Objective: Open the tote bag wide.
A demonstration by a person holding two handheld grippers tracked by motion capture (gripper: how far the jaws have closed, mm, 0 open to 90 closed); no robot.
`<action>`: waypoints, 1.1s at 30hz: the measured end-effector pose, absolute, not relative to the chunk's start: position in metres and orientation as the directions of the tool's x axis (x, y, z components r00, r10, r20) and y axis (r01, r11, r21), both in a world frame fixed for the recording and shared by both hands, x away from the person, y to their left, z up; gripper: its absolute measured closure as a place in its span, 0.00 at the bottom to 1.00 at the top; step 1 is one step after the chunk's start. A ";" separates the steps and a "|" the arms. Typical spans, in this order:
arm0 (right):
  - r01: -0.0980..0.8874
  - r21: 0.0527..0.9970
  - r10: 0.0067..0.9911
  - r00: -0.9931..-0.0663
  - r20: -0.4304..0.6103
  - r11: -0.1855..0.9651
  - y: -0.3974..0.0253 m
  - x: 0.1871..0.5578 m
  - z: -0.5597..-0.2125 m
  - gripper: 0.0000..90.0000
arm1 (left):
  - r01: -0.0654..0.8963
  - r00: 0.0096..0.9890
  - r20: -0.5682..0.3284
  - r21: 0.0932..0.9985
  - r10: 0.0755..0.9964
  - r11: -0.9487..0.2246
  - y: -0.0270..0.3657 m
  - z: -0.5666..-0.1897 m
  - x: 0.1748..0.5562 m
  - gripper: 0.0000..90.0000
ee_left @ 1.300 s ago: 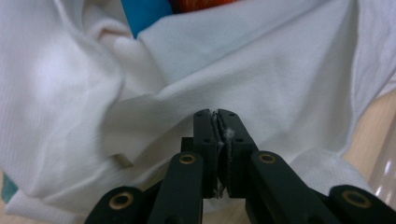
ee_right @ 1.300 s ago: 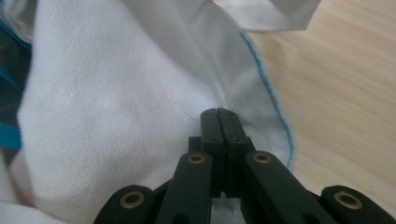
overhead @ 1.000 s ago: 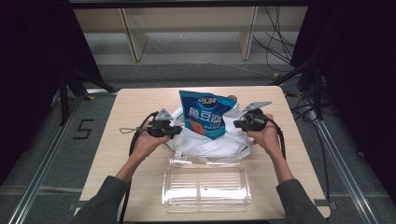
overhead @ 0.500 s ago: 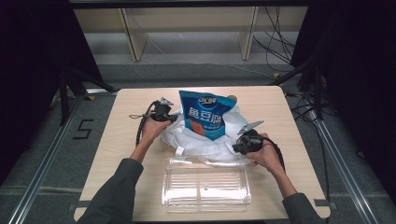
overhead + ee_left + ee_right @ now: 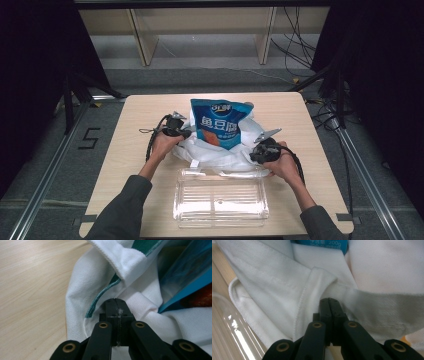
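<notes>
1. The left gripper (image 5: 184, 133) has its jaws pressed together on a fold of the white polo shirt (image 5: 210, 152); in the left gripper view the tips (image 5: 116, 305) bite the knit just beside a green-trimmed hem.
2. The right gripper (image 5: 256, 152) is likewise pinched shut on the shirt; in the right gripper view its tips (image 5: 329, 305) nip the cloth just below a stitched edge.
3. Since a second ago, the left gripper has moved up the far-left side of the garment and the right one has dropped toward the near edge, so the two grips now sit diagonally across the shirt rather than level.
4. The blue snack bag (image 5: 220, 123) lies on the shirt between the two claws, beyond the right claw and to the inner side of the left one, as it did before.
5. The clear plastic box (image 5: 220, 202) sits just nearer than the right claw, touching or almost touching the shirt's near hem.
6. My reading: the shifted grips look like a re-gather of the cloth around the bag, perhaps to fold or lift it toward the box. With the bag loose on top, a pull from one side could tip it off.
</notes>
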State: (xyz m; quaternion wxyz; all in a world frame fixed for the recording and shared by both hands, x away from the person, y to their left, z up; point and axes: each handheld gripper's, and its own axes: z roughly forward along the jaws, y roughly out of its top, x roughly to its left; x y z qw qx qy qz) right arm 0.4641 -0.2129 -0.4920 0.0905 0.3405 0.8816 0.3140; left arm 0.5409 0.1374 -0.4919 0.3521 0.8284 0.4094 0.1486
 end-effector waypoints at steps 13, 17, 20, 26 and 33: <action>0.541 0.725 0.692 -0.711 0.124 0.426 -0.229 0.460 -0.456 0.97 | 0.481 0.659 -0.086 0.812 0.748 -0.330 0.148 -0.451 0.510 0.92; 0.492 0.766 0.678 -0.728 0.101 0.414 -0.232 0.458 -0.441 0.94 | 0.460 0.688 -0.087 0.821 0.721 -0.340 0.156 -0.439 0.489 0.90; 0.495 0.768 0.676 -0.729 0.111 0.407 -0.233 0.455 -0.436 0.92 | 0.454 0.697 -0.094 0.825 0.711 -0.336 0.161 -0.437 0.476 0.89; 0.487 0.791 0.698 -0.708 0.109 0.371 -0.236 0.453 -0.430 0.82 | 0.436 0.704 -0.084 0.835 0.705 -0.336 0.178 -0.438 0.449 0.82; 0.490 0.797 0.714 -0.692 0.108 0.354 -0.241 0.456 -0.426 0.67 | 0.449 0.694 -0.100 0.834 0.713 -0.320 0.195 -0.448 0.419 0.70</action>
